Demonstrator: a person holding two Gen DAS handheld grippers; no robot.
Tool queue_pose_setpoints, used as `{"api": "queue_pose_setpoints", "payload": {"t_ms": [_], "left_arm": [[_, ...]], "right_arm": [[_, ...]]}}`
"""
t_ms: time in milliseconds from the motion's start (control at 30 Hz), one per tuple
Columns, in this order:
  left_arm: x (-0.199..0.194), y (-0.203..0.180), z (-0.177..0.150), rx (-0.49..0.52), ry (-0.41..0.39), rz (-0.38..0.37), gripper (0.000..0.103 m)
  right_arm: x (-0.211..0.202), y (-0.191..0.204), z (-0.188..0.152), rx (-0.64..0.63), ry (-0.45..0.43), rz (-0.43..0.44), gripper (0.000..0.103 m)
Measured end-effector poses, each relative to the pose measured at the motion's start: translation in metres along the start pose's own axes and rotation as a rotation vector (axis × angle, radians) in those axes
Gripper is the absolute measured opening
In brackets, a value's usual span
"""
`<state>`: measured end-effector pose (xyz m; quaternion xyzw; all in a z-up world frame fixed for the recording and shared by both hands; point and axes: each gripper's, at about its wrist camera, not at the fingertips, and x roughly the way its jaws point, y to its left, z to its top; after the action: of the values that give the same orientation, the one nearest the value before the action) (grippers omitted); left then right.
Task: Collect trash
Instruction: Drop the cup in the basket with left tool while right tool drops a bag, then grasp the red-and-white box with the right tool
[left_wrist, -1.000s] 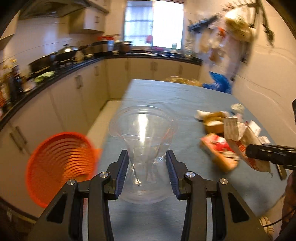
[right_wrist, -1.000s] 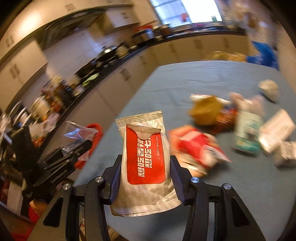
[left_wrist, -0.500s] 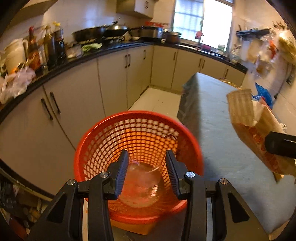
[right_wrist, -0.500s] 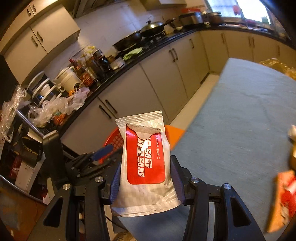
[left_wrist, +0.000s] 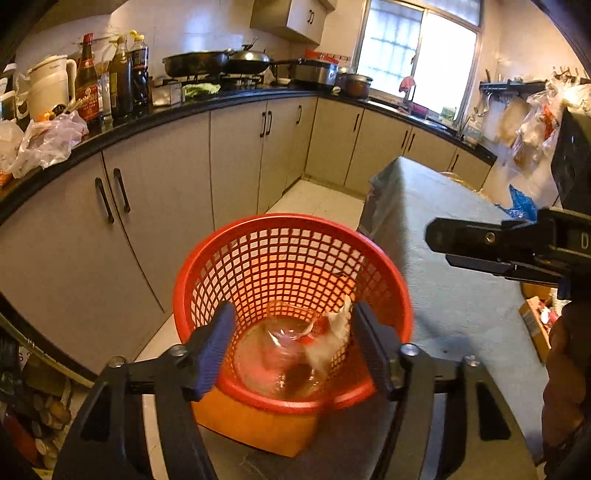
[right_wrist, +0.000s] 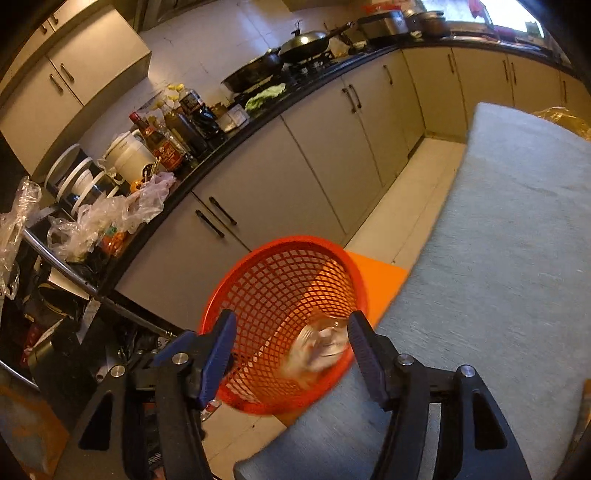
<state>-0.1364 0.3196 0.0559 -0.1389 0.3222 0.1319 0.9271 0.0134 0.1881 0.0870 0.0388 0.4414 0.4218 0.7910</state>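
- Writing: none can be read at this moment. The red bottle label (right_wrist: 168, 153) on the counter is too small to make out. The red-and-white wrapper (left_wrist: 327, 338) in the basket is blurred; its white characters were visible earlier, while it was held.
- Left gripper (left_wrist: 291, 345): jaws apart, having just been opening, with nothing clamped. It hangs over the orange basket (left_wrist: 207, 254).
- Right gripper (right_wrist: 291, 347): jaws apart, having just been opening, with nothing clamped. It too points down into the basket (right_wrist: 273, 288).
- Task items: the clear plastic cup (left_wrist: 275, 356) lies at the bottom of the basket, and the wrapper rests on it toward the right wall. In the right wrist view both show as one blurred pale mass (right_wrist: 319, 349).
- Change from the earlier frames: half a second ago the left jaws pressed on the cup and the right jaws on the wrapper. Both items are now released and inside the basket. One second ago both grippers were over the grey table (left_wrist: 443, 295); they are now at its edge, above the basket.
- Left wrist view only: the right gripper's black body (left_wrist: 517, 247) entering from the right, a window (left_wrist: 417, 55), further trash (left_wrist: 535, 317) on the table, and a blue bag (left_wrist: 521, 203).
- Right wrist view only: wall cupboards (right_wrist: 74, 74), stacked white containers (right_wrist: 77, 177), and the orange stand (right_wrist: 376, 280) under the basket, seen from above.
- Both views: dark pans (left_wrist: 218, 62) on the hob and crumpled clear bags (right_wrist: 118, 210) on the counter.
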Motion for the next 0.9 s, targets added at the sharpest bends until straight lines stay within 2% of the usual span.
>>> {"api": "queue_pose_setpoints", "payload": {"t_ms": [200,367,567,700,767,900], "left_arm": [[-0.02,-0.034,0.0,0.054,-0.039,-0.07,0.071],[-0.022,-0.082,-0.004,0.132,-0.031,-0.128,0.072],[-0.014,-0.138,-0.019,0.213,0.014,-0.198,0.073],[-0.004,-0.173,-0.029,0.264,0.052,-0.242,0.073],[-0.002,-0.186,-0.035,0.287,0.063,-0.262,0.073],[0.004,-0.209,-0.042,0.328,0.09,-0.291,0.073]], "right_arm": [[-0.056,-0.017,-0.029,-0.023,-0.078,-0.044,0.071],[-0.11,-0.05,-0.056,0.028,-0.144,-0.072,0.071],[-0.175,-0.104,-0.089,0.098,-0.22,-0.204,0.071],[-0.202,-0.138,-0.105,0.113,-0.236,-0.317,0.071],[-0.208,-0.155,-0.111,0.1,-0.215,-0.381,0.073],[-0.2,-0.177,-0.111,0.068,-0.166,-0.405,0.076]]}}
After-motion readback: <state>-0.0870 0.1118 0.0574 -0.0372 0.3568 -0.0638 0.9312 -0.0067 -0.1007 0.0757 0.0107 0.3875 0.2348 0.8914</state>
